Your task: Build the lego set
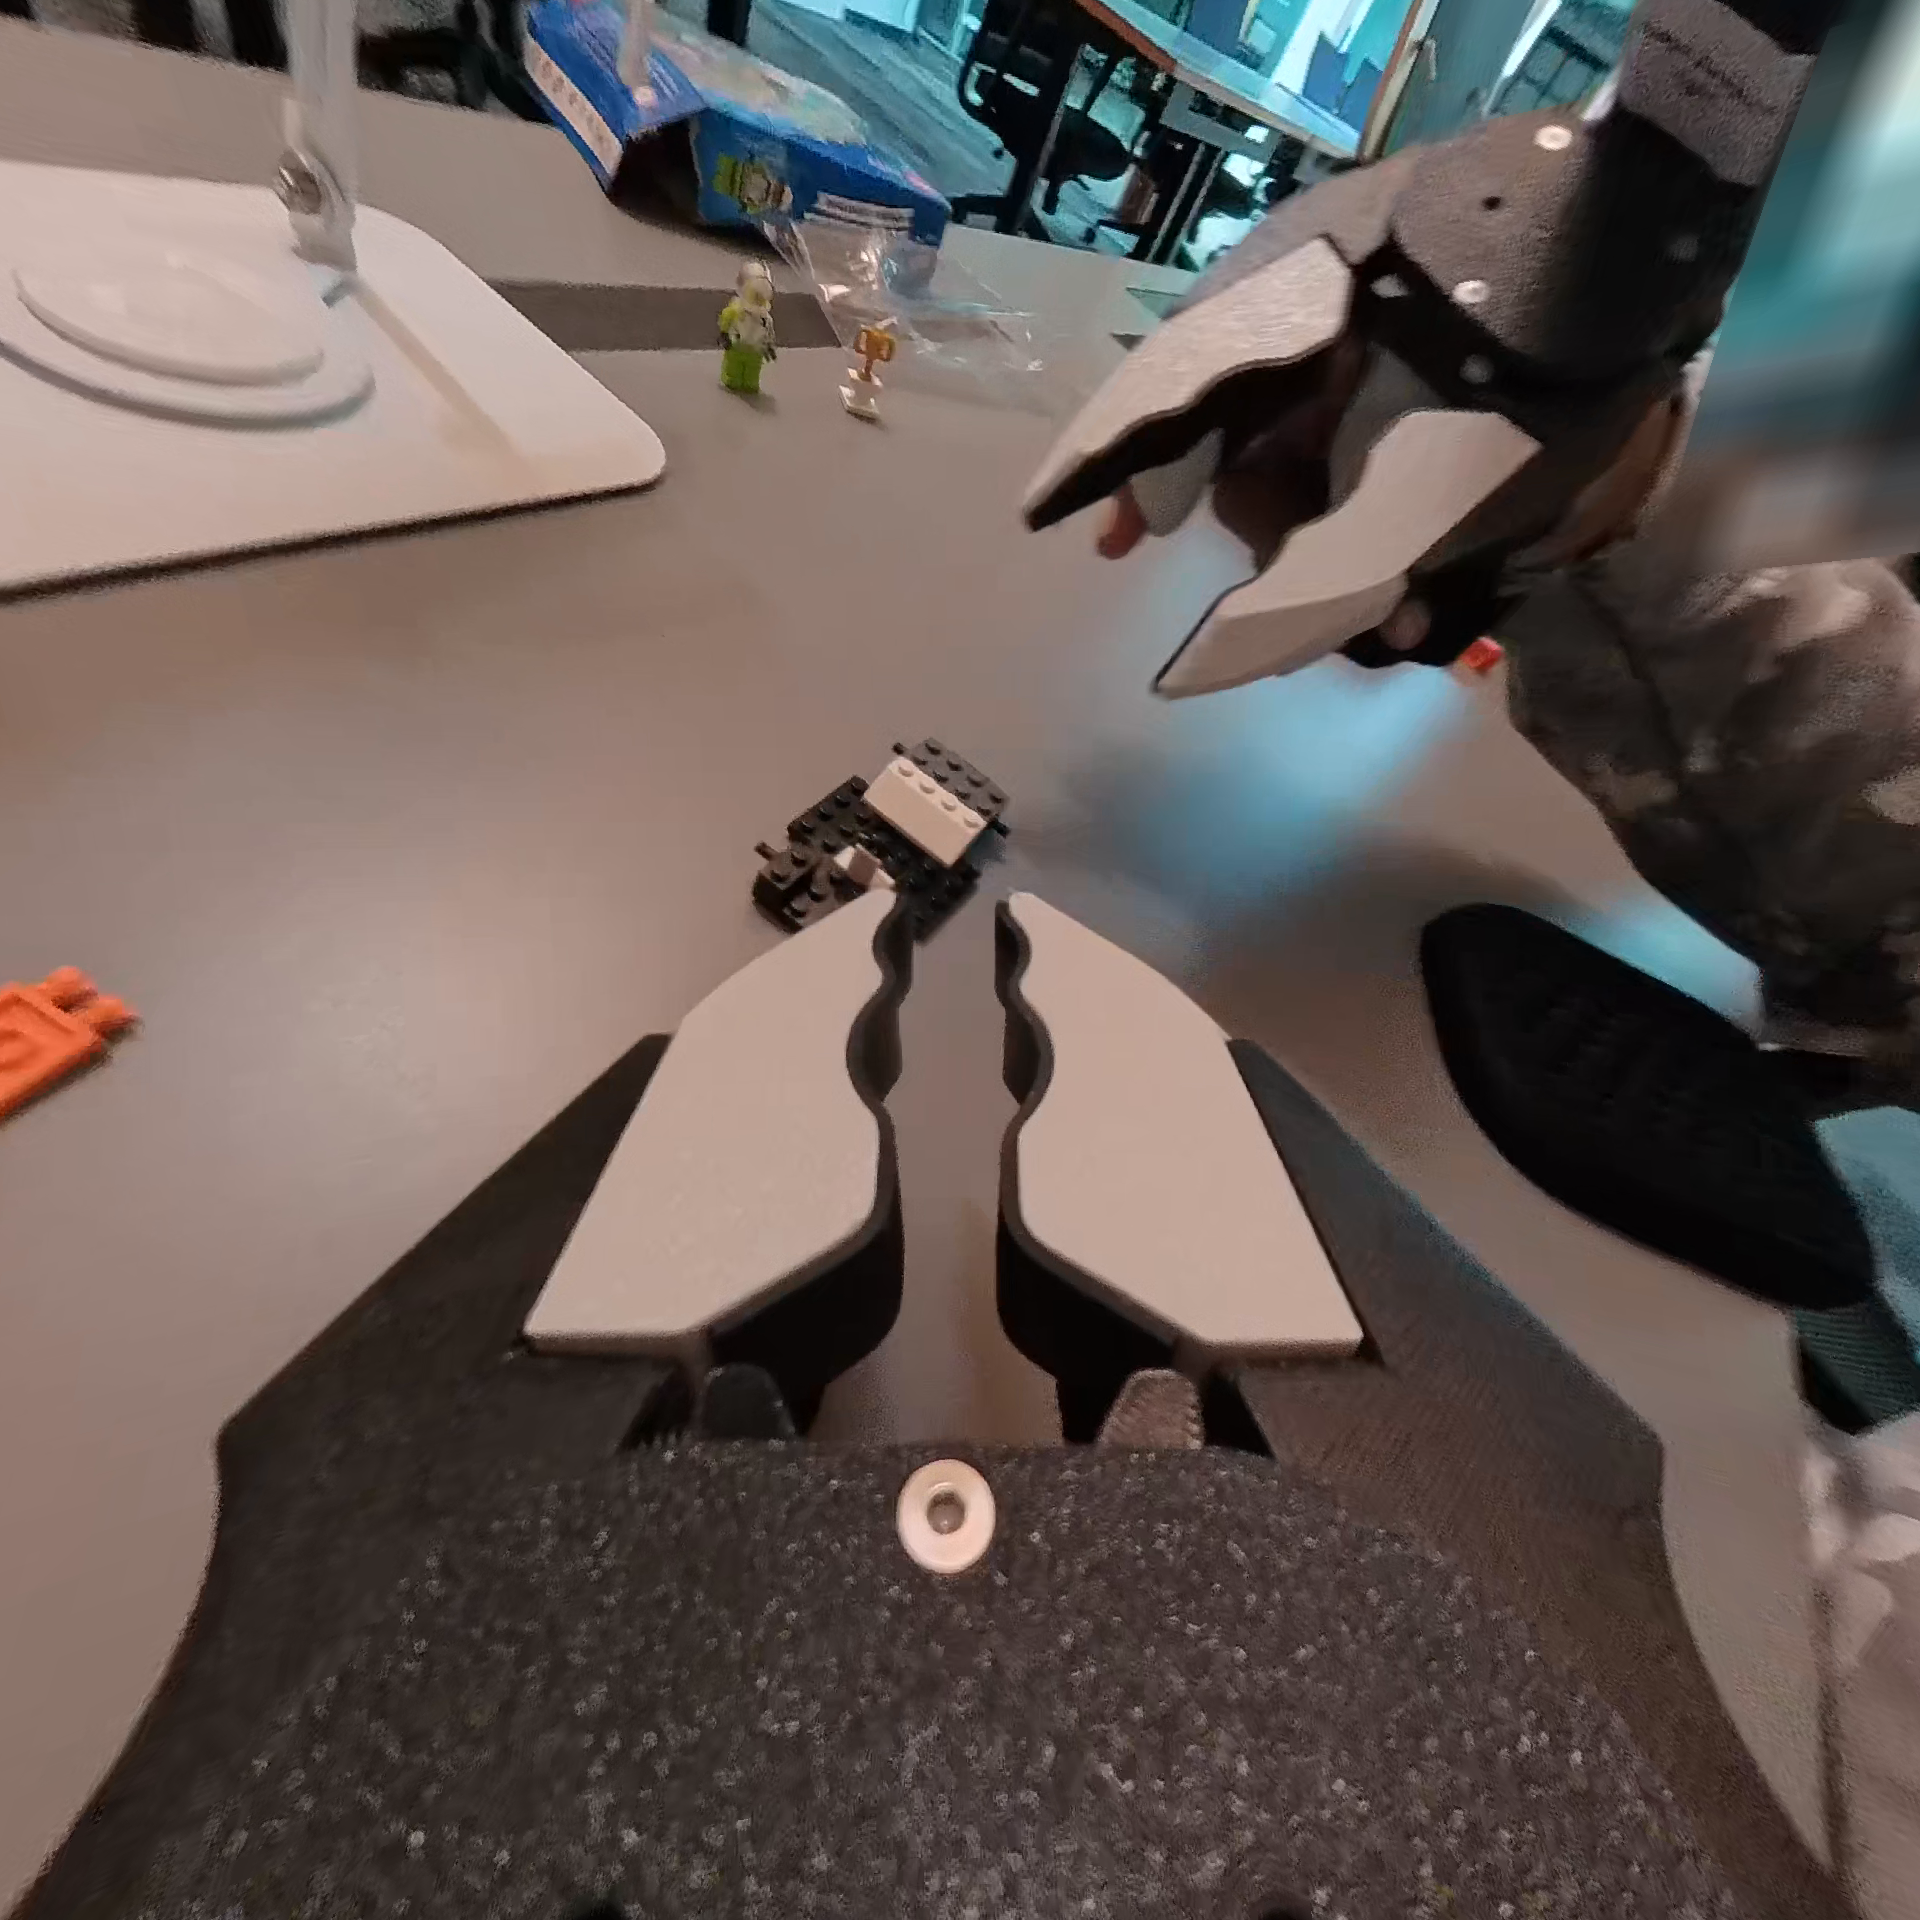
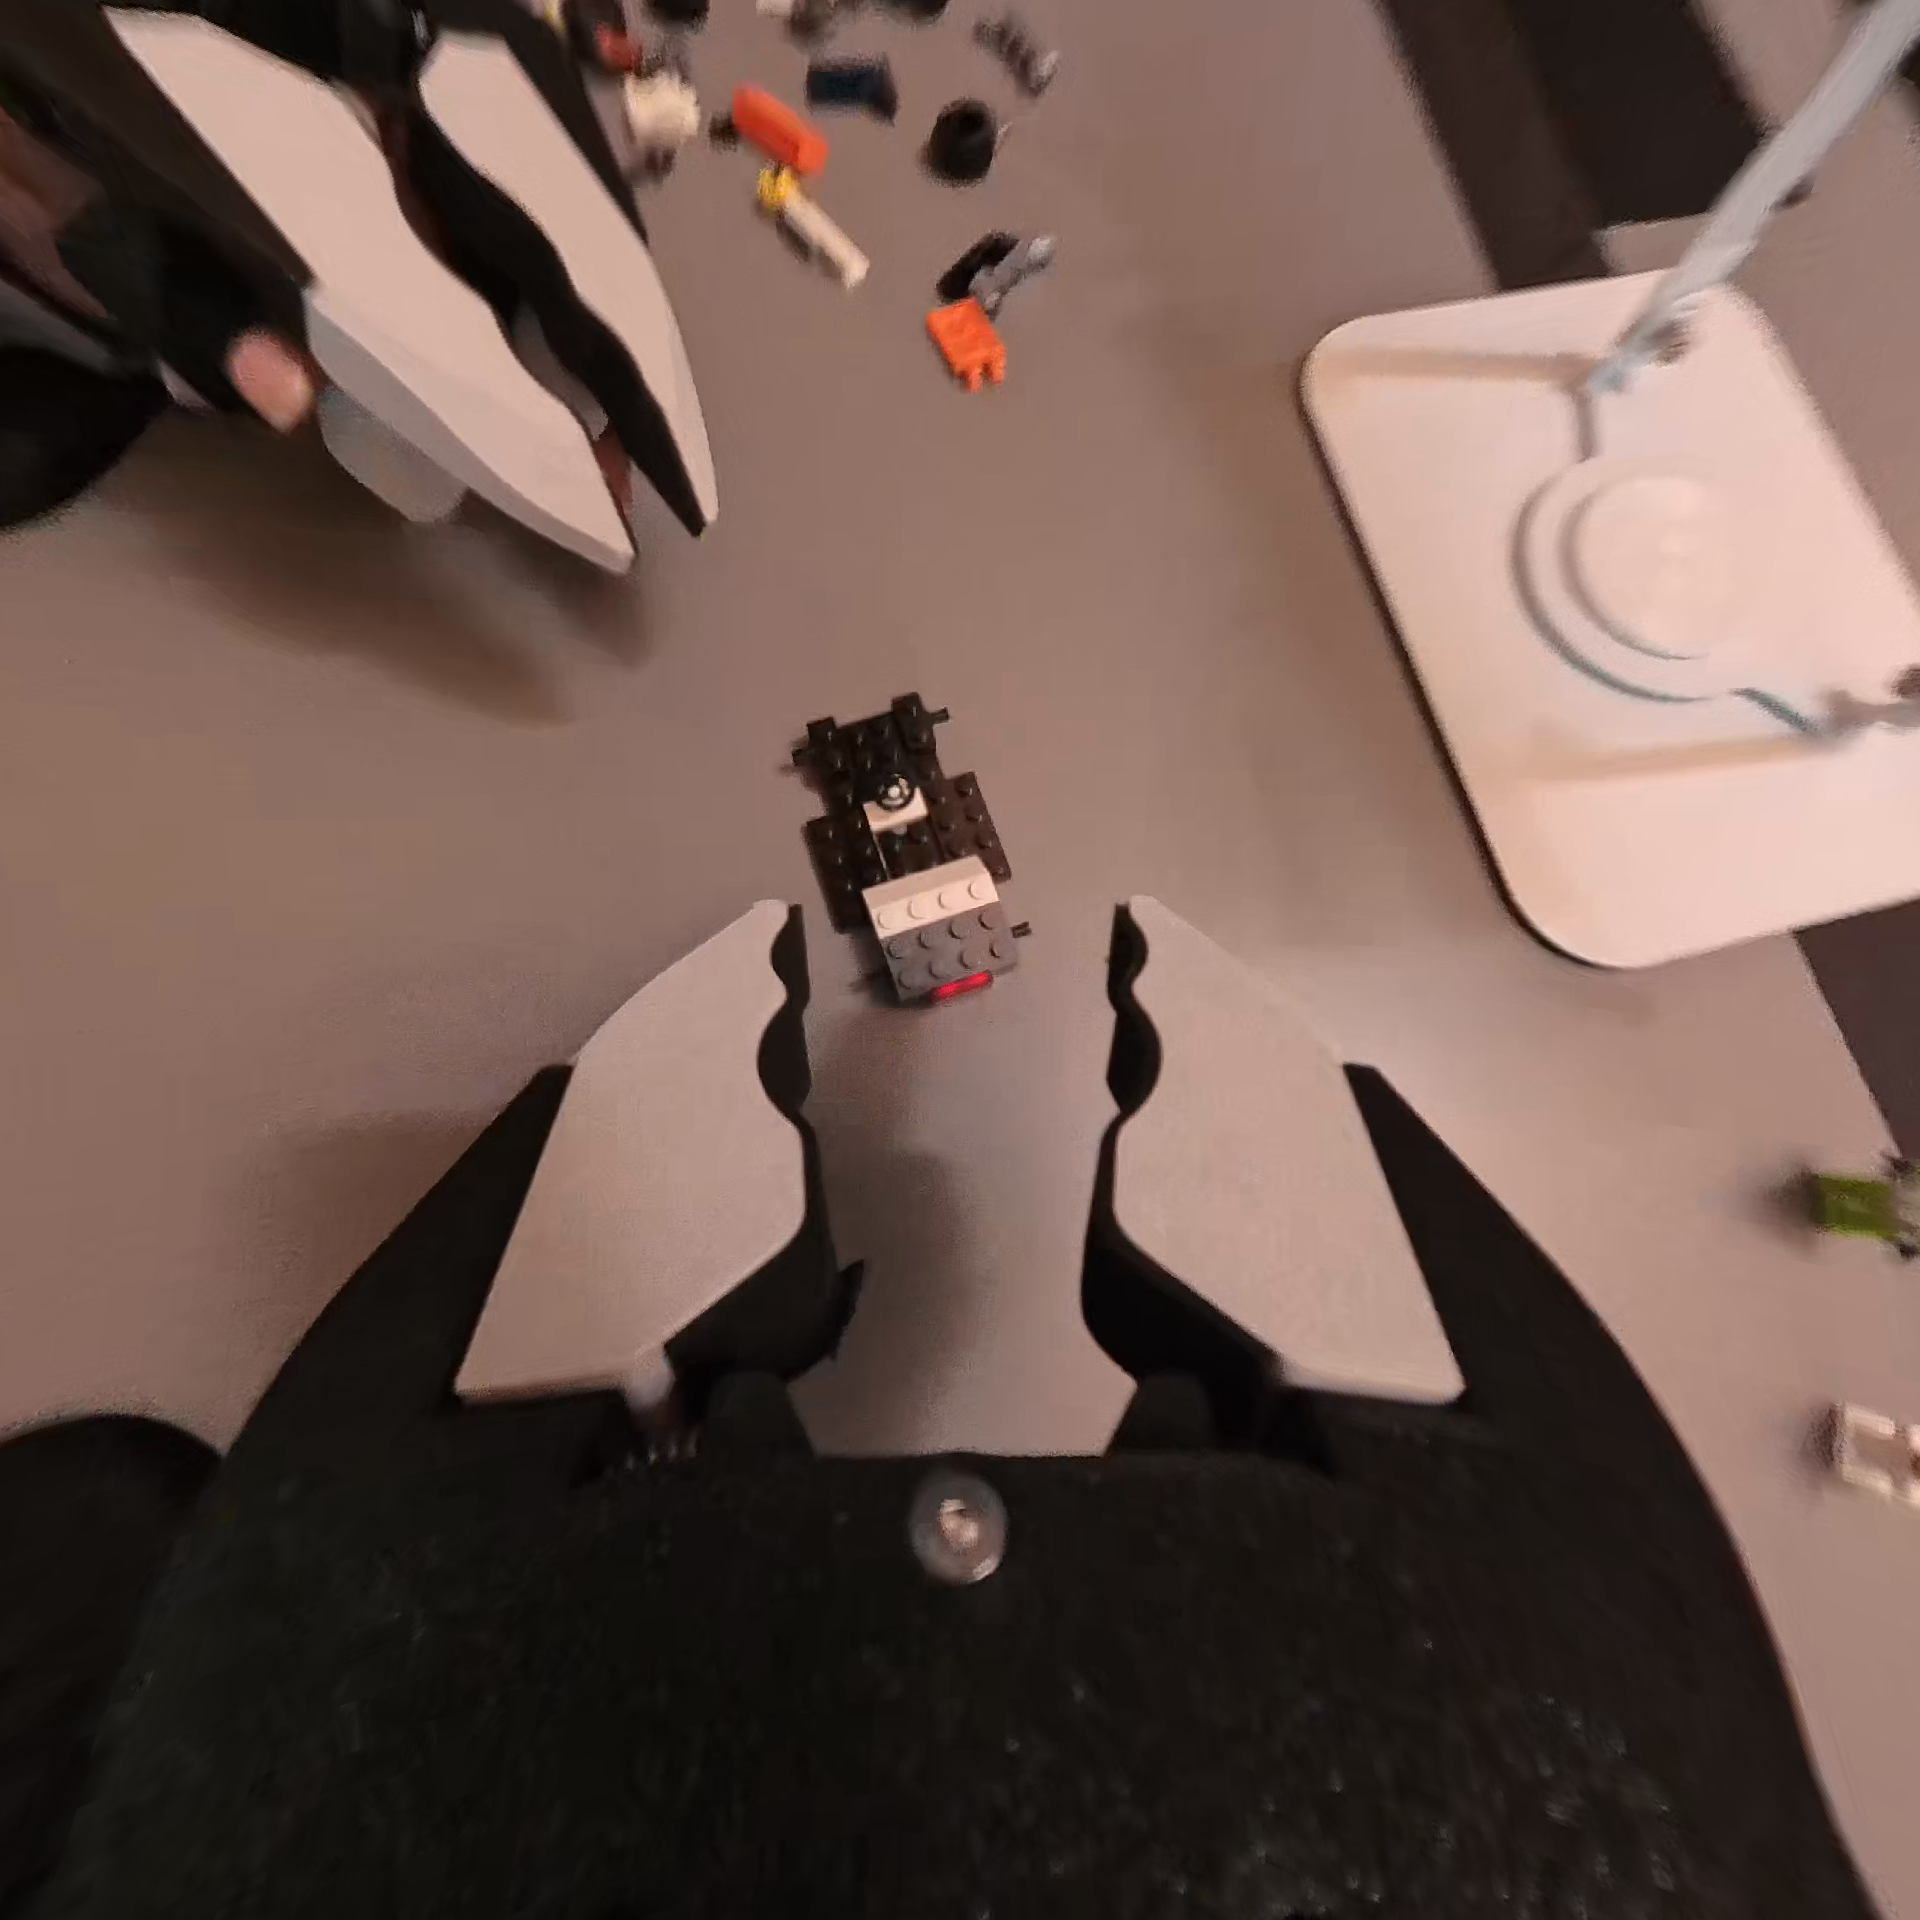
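A part-built black Lego car chassis with a white brick, a grey plate and a red piece at one end lies on the grey table. My left gripper is empty, its jaws a narrow gap apart, tips just short of the chassis. It also shows at the top left of the right wrist view. My right gripper is open wide and empty, and the grey and red end of the chassis lies between its tips. From the left wrist view the right gripper hangs above and beyond the chassis.
A white lamp base stands beside the chassis. A green minifigure, a small trophy, a plastic bag and a blue box sit farther back. Several loose pieces include an orange part and a black tyre. My right fingertips sit around 10 cm from my left ones. To reach the green minifigure in a straight line is about 20 cm for my right fingers, about 30 cm for my left.
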A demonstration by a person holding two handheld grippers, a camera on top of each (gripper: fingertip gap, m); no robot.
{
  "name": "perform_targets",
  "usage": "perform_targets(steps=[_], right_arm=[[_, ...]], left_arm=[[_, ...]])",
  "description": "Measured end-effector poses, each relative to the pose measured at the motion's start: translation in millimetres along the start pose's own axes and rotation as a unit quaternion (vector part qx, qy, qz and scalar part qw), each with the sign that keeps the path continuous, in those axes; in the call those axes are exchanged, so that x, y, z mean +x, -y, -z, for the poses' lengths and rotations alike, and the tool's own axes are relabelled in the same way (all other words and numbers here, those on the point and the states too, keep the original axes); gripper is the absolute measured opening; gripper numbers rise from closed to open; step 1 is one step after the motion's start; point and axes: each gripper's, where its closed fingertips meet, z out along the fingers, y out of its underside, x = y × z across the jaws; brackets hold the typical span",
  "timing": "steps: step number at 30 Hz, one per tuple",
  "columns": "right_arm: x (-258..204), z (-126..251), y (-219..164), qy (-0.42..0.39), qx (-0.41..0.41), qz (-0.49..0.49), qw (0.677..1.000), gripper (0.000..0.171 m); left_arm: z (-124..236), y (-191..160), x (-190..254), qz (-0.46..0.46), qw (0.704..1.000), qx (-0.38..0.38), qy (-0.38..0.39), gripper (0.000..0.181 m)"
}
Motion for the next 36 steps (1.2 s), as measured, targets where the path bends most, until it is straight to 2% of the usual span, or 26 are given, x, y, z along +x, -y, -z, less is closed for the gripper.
perform_targets(steps=[5,7,9,11,14,18,23,27,36], right_arm=[[-7.7,33.6,18.7,-0.109,0.148,-0.058,0.981,0.046],[-15.5,37.7,19.7,-0.142,0.173,-0.089,0.971,0.038],[-23.2,34.5,15.2,-0.175,0.168,-0.106,0.964,0.03],[-29.8,27.1,13.3,-0.201,0.164,-0.121,0.958,0.015],[-37.8,4.5,8.9,-0.208,0.145,-0.154,0.955,0.0],[-48.4,-28.8,-1.2,-0.206,0.095,-0.187,0.956,0.0],[-48.7,-57.1,-5.4,-0.22,0.071,-0.205,0.951,0.0],[-34.8,-59.7,-9.7,-0.267,0.052,-0.206,0.94,0.0],[-31.1,-55.7,-14.0,-0.296,0.045,-0.212,0.93,0.0]], left_arm=[[7.2,17.9,-5.9,-0.094,0.991,0.053,0.073,0.003],[8.9,20.1,-9.5,-0.106,0.988,0.061,0.095,0.0],[8.8,17.8,-15.1,-0.106,0.986,0.057,0.113,0.0],[9.1,17.6,-19.2,-0.1,0.986,0.059,0.124,0.0],[10.7,21.0,-25.7,-0.095,0.982,0.071,0.146,0.0],[16.4,24.8,-35.8,-0.105,0.973,0.085,0.187,0.0],[24.2,30.7,-43.2,-0.116,0.964,0.1,0.219,0.0],[28.9,30.8,-49.2,-0.117,0.96,0.103,0.233,0.0],[31.5,29.5,-51.8,-0.121,0.958,0.1,0.239,0.0]])
